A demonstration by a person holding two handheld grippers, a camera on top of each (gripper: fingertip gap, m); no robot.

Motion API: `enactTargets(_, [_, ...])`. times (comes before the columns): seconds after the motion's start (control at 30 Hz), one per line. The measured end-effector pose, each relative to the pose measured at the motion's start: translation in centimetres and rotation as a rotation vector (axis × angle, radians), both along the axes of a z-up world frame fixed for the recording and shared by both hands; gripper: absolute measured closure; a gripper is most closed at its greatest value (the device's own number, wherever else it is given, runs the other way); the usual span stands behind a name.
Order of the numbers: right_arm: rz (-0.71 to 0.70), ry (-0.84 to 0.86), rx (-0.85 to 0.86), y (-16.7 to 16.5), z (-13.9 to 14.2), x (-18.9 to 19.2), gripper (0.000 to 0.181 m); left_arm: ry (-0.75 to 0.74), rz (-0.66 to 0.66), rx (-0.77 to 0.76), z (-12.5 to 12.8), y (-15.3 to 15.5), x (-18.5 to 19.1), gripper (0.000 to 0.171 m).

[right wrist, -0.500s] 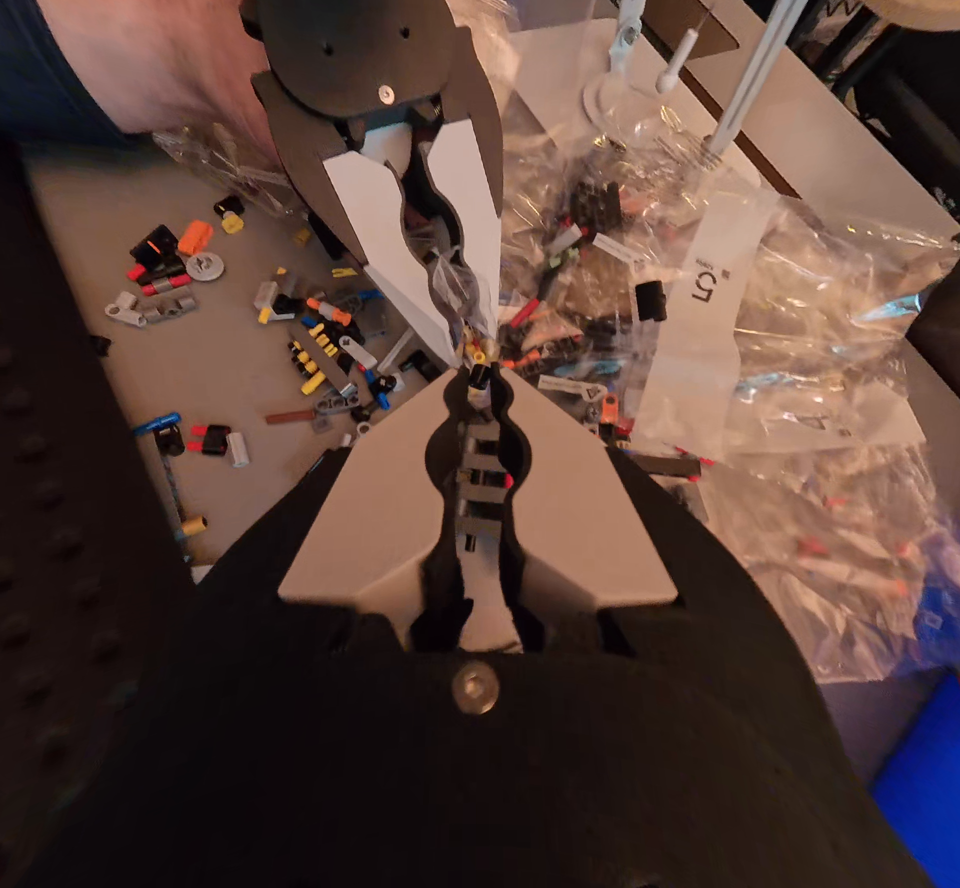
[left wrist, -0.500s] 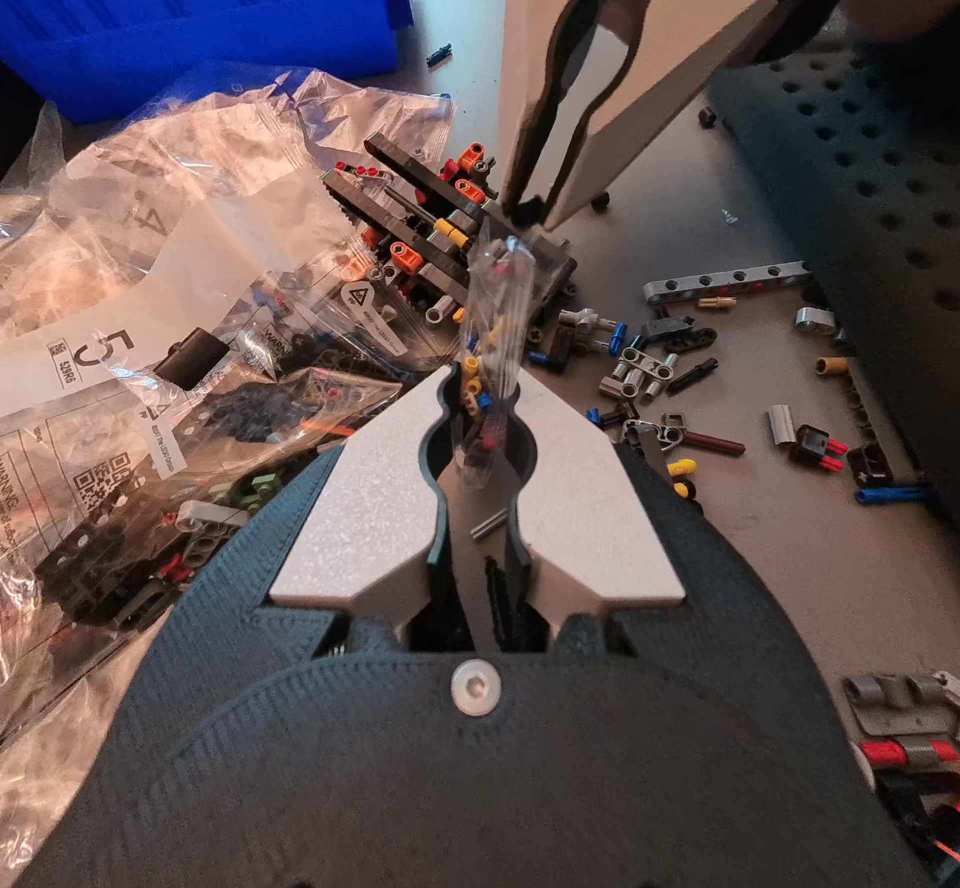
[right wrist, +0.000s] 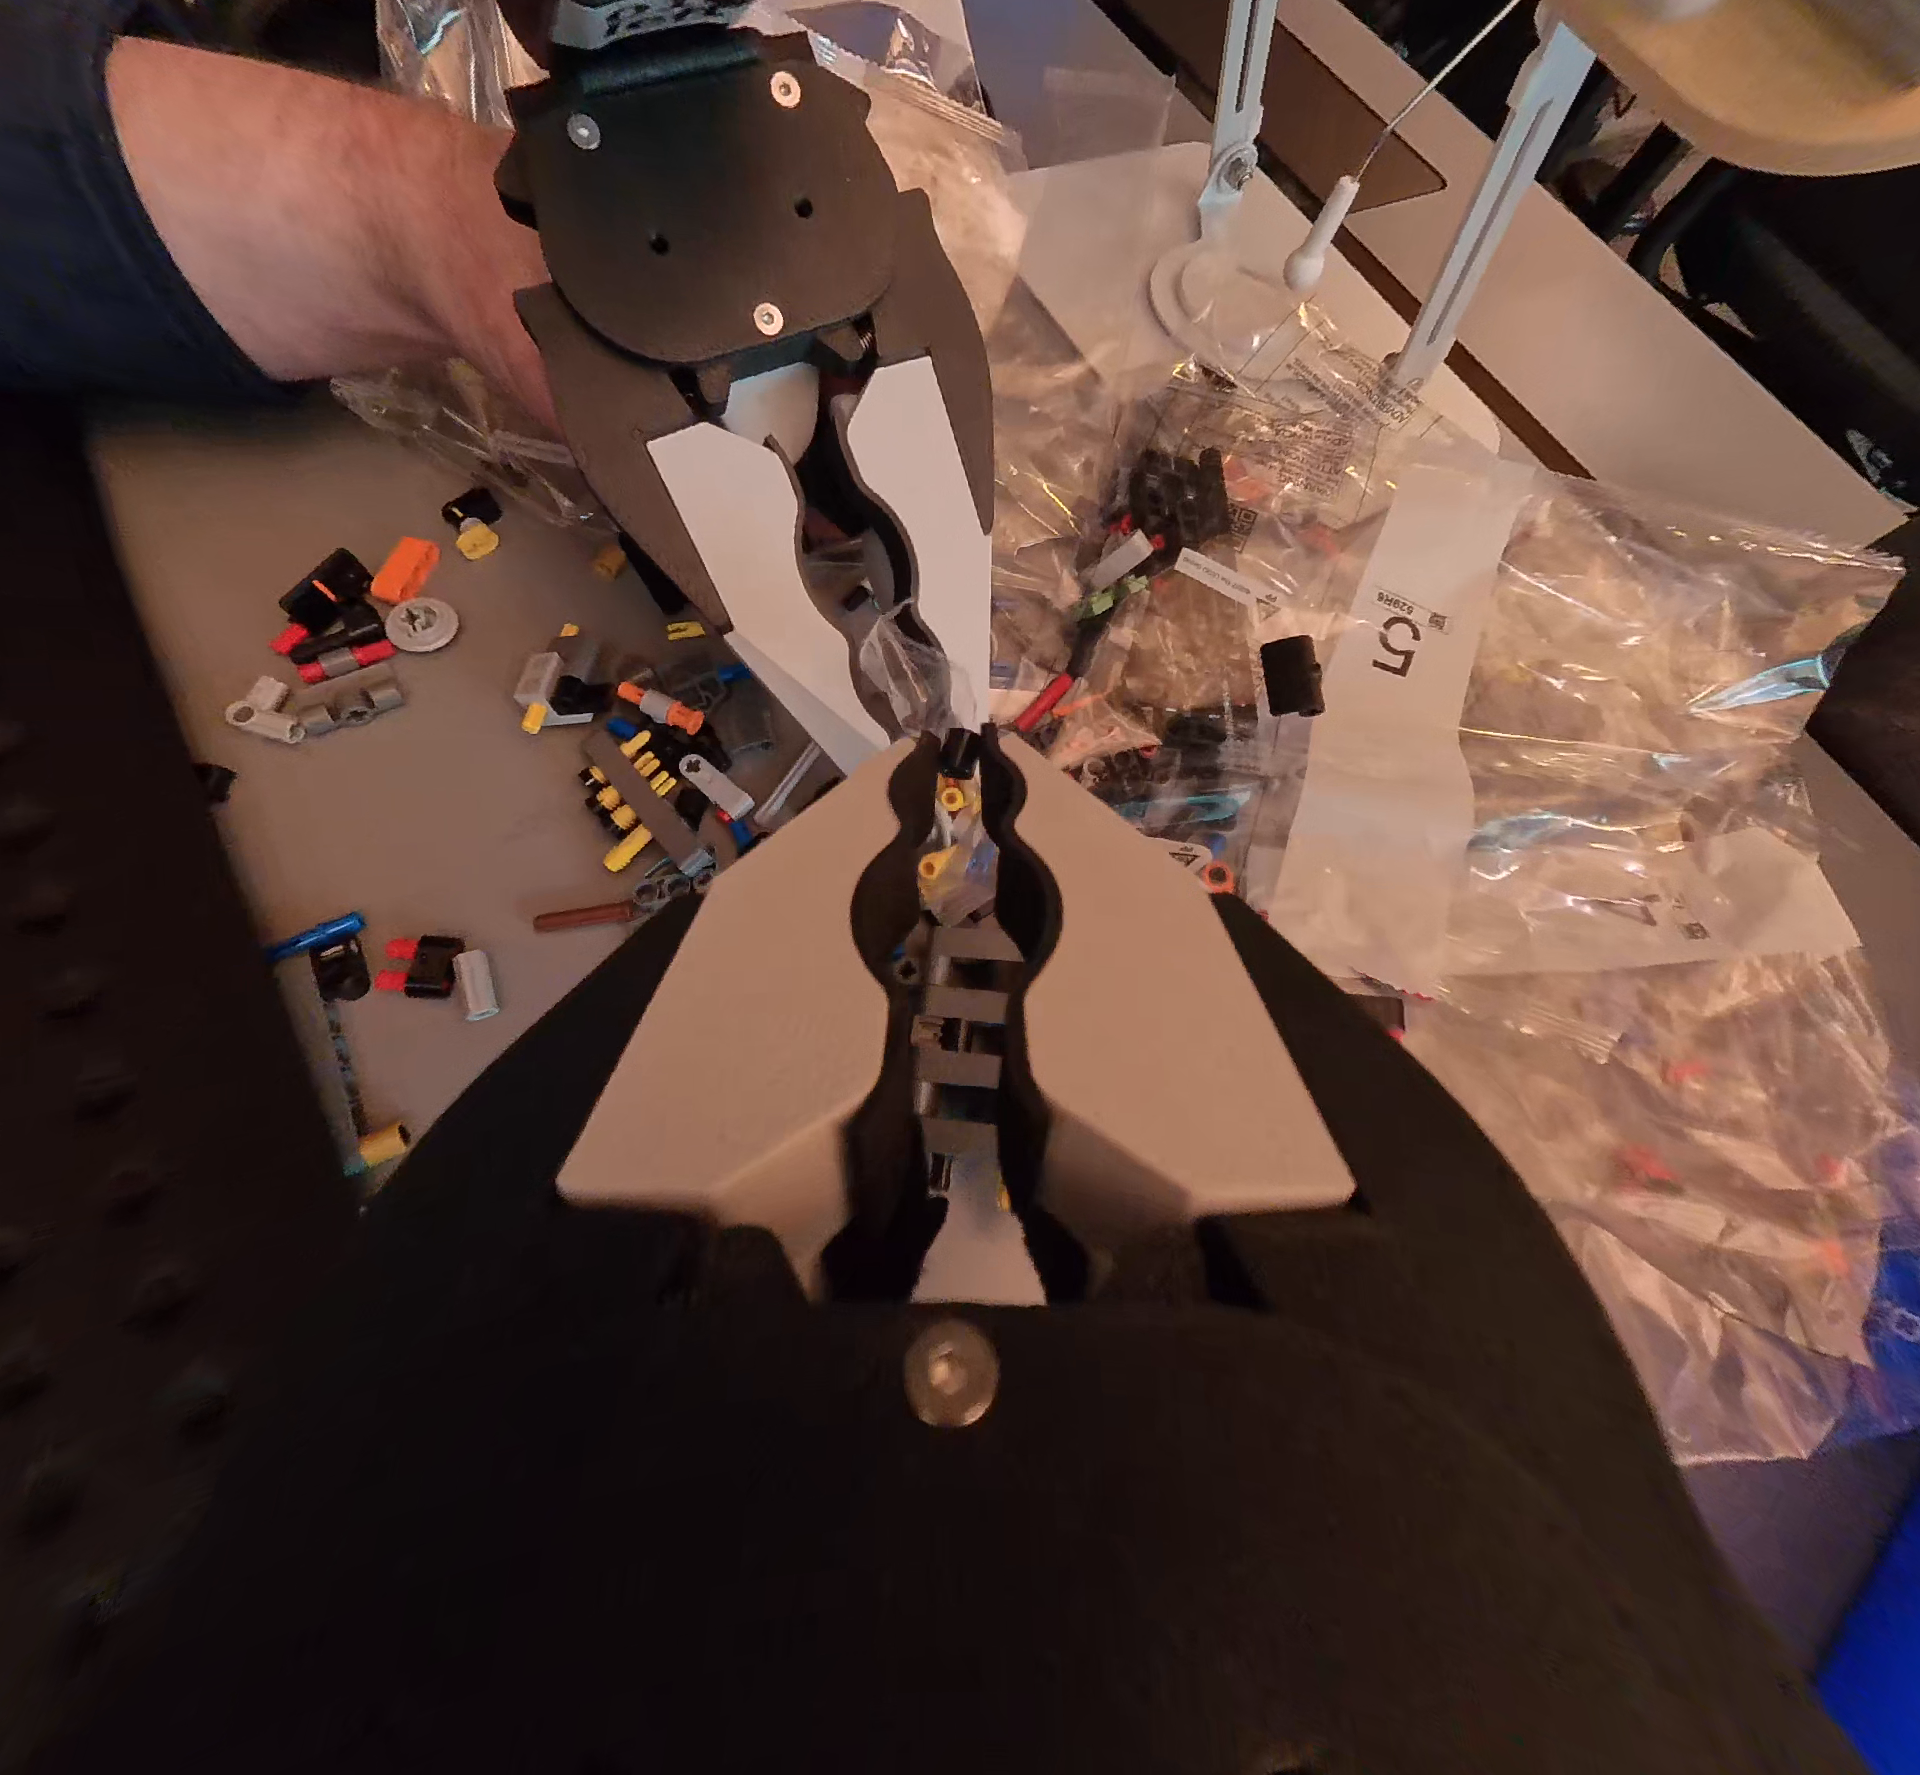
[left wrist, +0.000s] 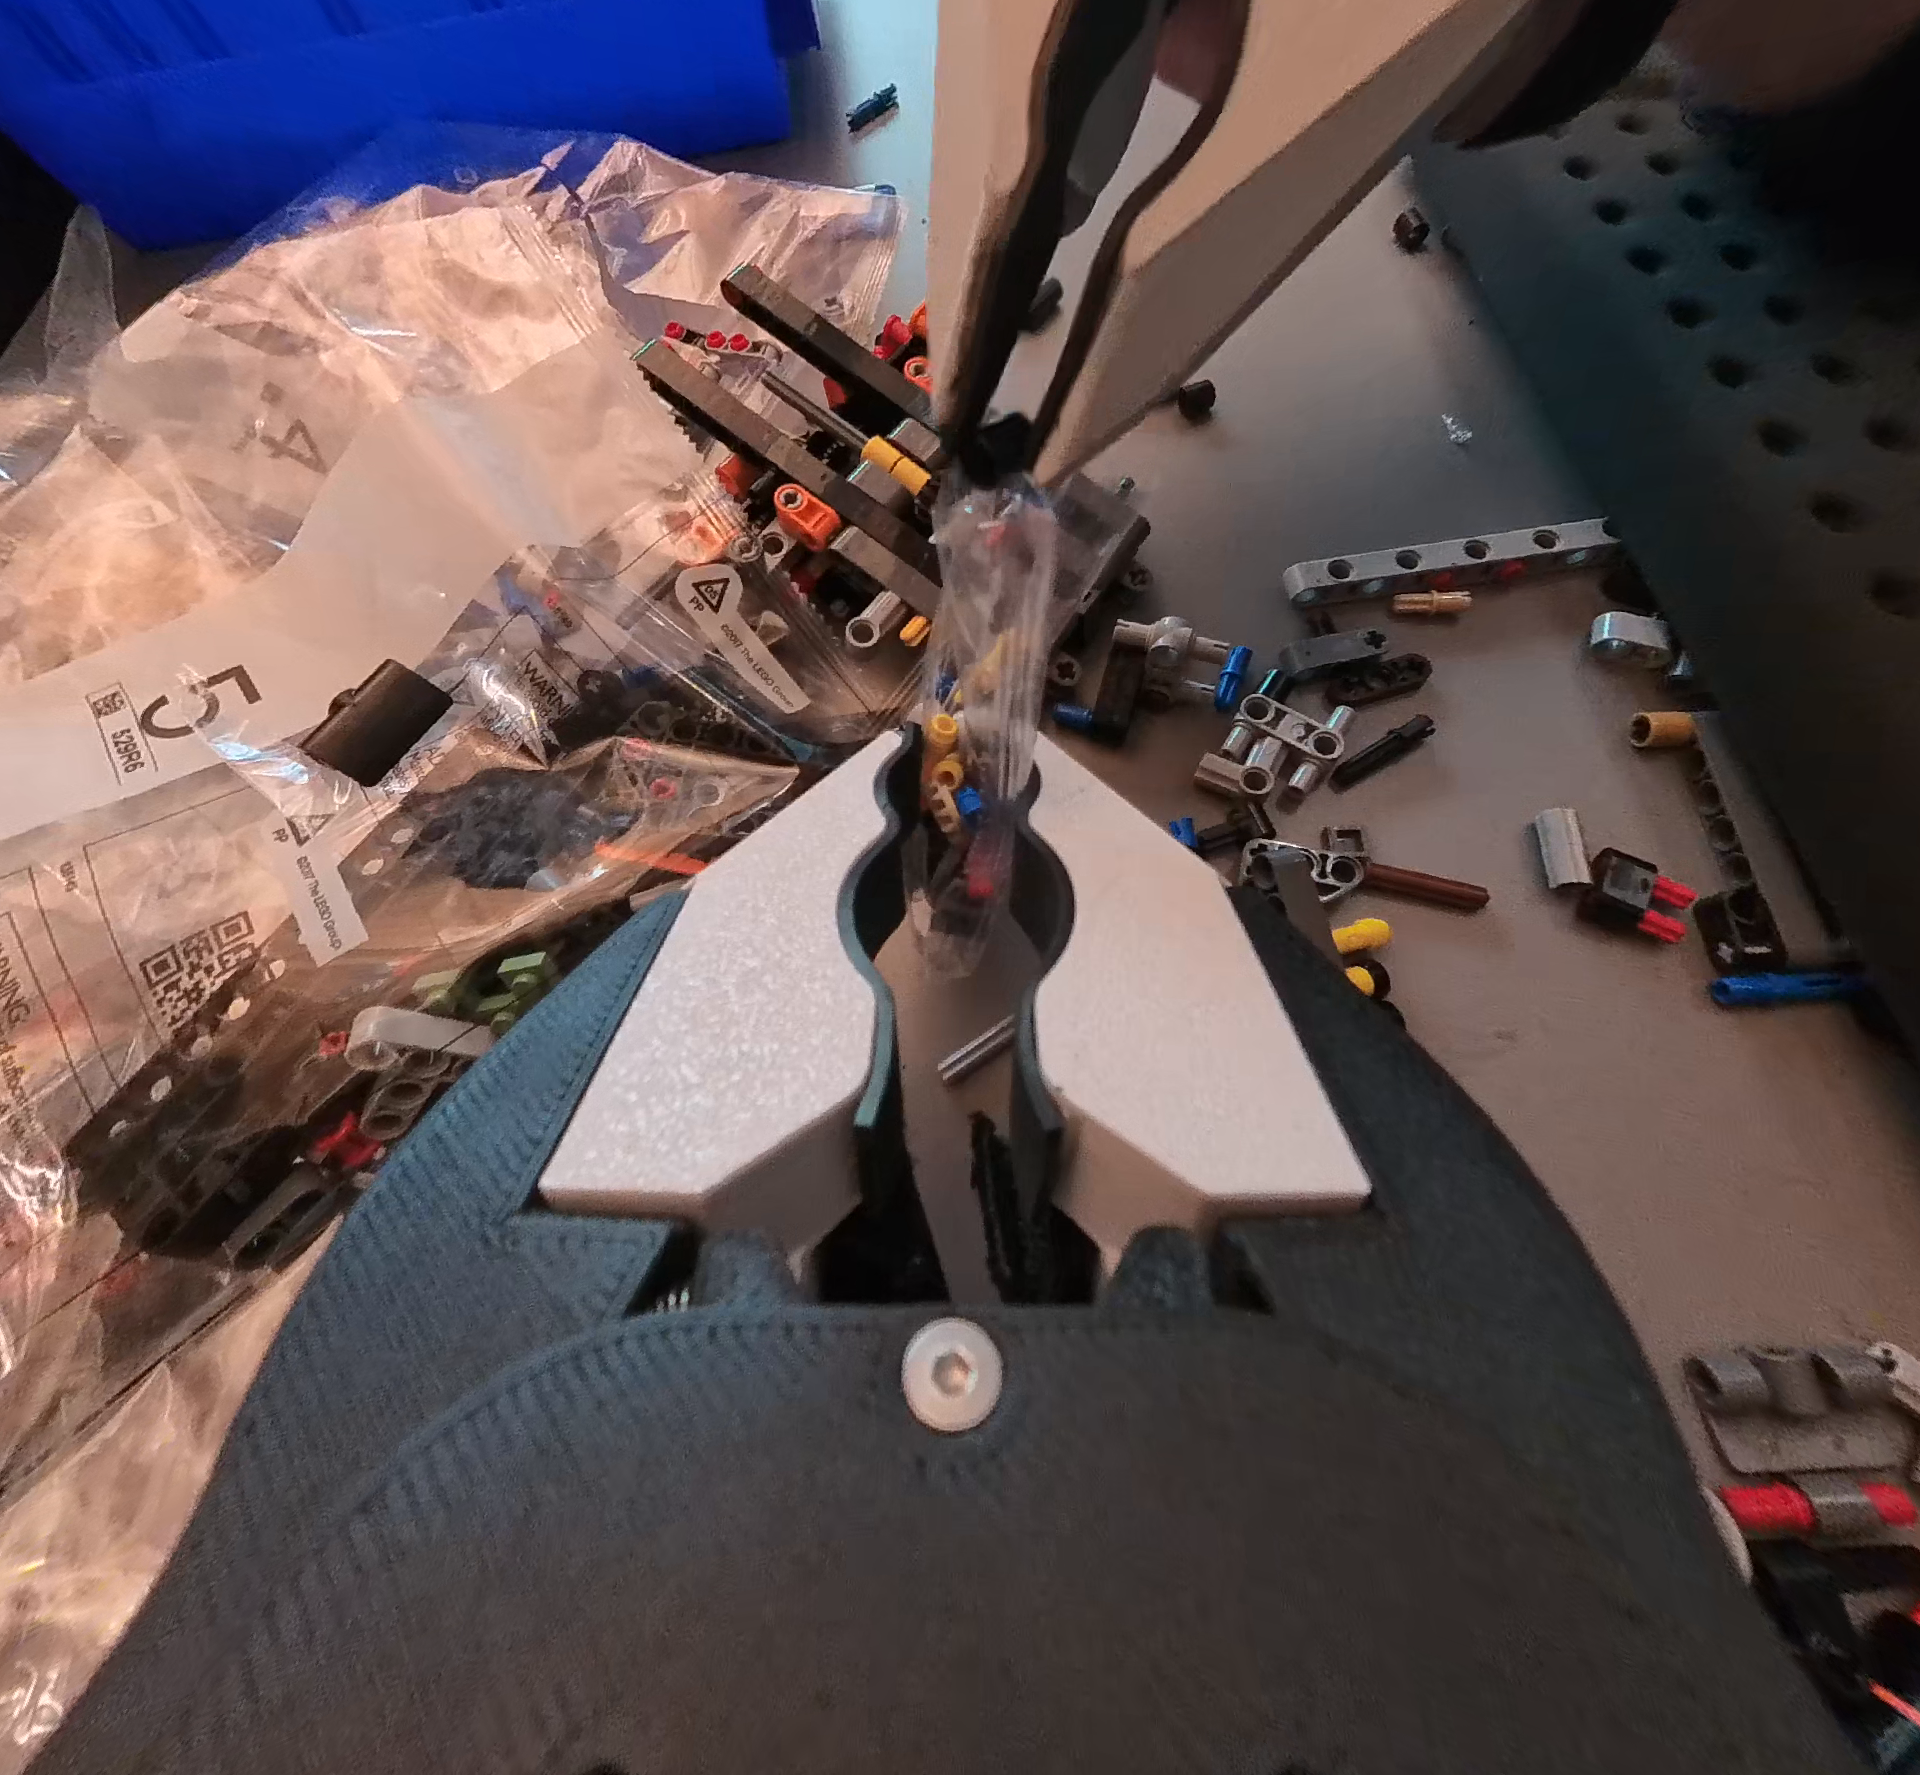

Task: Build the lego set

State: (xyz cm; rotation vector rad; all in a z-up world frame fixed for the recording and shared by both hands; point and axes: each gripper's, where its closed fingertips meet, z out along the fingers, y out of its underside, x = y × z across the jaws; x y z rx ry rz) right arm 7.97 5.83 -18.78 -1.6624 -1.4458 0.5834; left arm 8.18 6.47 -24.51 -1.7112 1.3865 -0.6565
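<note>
Stretching between both clamped tools, left tool (left wrist: 971,769) and right tool (left wrist: 997,463), small parts bag (left wrist: 987,645) runs lengthwise.

Small clear plastic bag (left wrist: 987,686) of mixed pins, yellow, blue, red and black, stretched upright above the table, pinched at its lower end and at its twisted top. Behind it, a partly built black and grey beam assembly (left wrist: 821,468) with orange and yellow connectors lies tilted on the table. Loose pieces are scattered to the right: a long grey beam with holes (left wrist: 1444,562), a brown axle (left wrist: 1423,886), a blue pin (left wrist: 1777,985). At left lie larger clear bags of parts (left wrist: 312,686).
</note>
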Motion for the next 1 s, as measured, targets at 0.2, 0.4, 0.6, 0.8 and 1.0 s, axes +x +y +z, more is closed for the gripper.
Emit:
enactTargets(0.2, [-0.005, 0.003, 0.009, 0.3, 0.0, -0.4, 0.176, 0.009, -0.003, 0.004, -0.1, -0.1, 0.1, 0.159])
enactTargets(0.4, [-0.007, 0.008, 0.010, 0.3, -0.1, -0.8, 0.173, 0.012, -0.004, 0.005, -0.2, -0.1, 0.1, 0.159])
enactTargets(0.6, [-0.002, 0.030, 0.007, 0.3, 0.2, -0.8, 0.173, 0.011, -0.004, 0.004, -0.2, -0.1, 0.1, 0.159])
enactTargets(0.8, [-0.013, 0.040, 0.001, 0.5, 0.2, -0.5, 0.174, 0.012, -0.004, 0.003, -0.2, -0.1, 0.1, 0.159])
enactTargets(1.0, [-0.034, 0.060, -0.015, 0.8, 0.4, 0.6, 0.174, 0.012, -0.005, 0.001, -0.2, -0.1, 0.1, 0.159])
